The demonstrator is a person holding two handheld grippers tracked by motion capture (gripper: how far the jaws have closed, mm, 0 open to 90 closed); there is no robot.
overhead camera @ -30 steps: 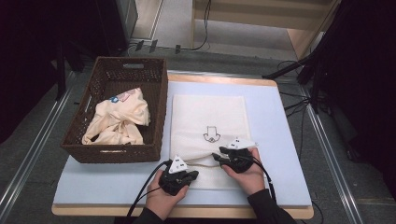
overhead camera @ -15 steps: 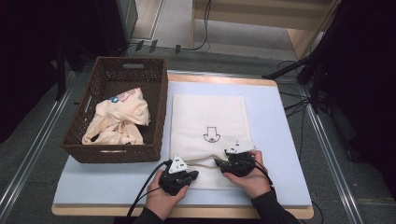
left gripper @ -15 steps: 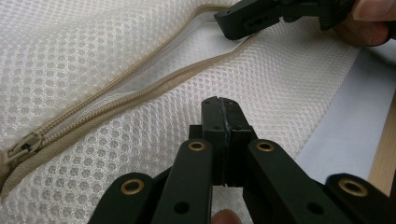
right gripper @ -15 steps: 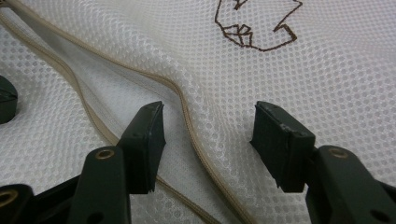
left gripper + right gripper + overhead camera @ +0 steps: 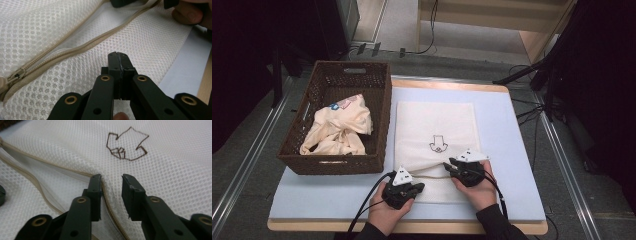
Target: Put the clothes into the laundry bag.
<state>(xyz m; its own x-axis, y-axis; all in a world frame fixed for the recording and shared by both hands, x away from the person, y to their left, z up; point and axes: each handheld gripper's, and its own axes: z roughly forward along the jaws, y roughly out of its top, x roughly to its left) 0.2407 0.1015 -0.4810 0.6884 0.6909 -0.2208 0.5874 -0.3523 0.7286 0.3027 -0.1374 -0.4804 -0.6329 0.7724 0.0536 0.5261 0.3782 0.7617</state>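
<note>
**Claws at the zipper of the mesh laundry bag**

A white mesh laundry bag [image 5: 434, 137] lies flat on the worktop [image 5: 512, 150], just right of a brown wicker basket [image 5: 339, 117] that holds crumpled cream clothes [image 5: 337, 132]. The bag's beige zipper [image 5: 75, 48] is partly undone. The left claw [image 5: 404, 190] sits at the bag's near left corner, its jaws pressed together on the mesh of the lower flap. The right claw [image 5: 464, 167] is at the zipper's right part; its jaws have just been closing and stand narrowly apart, with the zipper's upper edge between them. A brown arrow mark [image 5: 126, 145] sits just beyond the right claw.
</note>
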